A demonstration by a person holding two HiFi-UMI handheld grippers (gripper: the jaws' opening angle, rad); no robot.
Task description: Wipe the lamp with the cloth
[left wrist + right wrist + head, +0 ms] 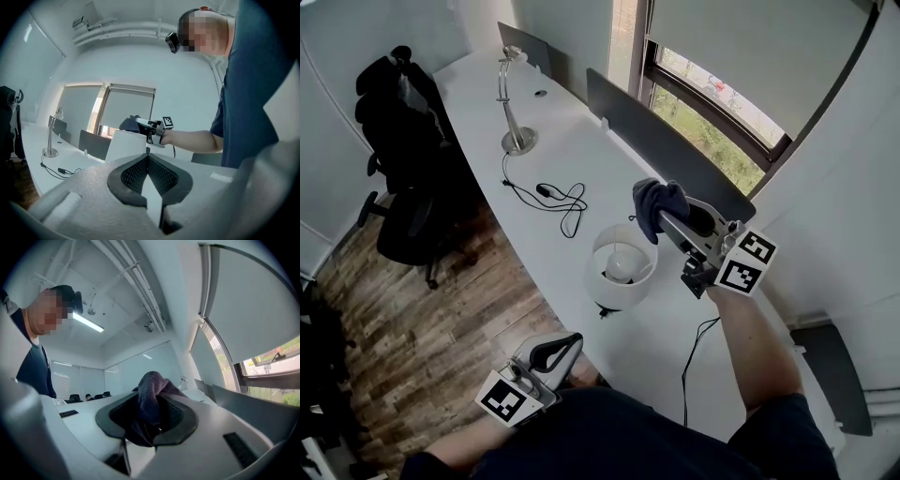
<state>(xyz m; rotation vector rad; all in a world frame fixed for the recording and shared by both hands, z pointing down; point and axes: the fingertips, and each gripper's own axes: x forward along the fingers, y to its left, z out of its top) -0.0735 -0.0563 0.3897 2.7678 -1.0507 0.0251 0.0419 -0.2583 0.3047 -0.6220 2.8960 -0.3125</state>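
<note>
Between right gripper (152,417) jaws, bunched cloth (150,386)

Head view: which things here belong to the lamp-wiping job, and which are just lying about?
Job in hand:
- dark cloth, clamped in the right gripper
- white-shaded lamp, just below the cloth

Lying about:
- silver desk lamp at the far end
- black cable on the desk
- office chair

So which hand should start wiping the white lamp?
Right. The right tongs hold the cloth, raised beside the white lamp. The left tongs are shut, empty, down by the desk edge.
</note>
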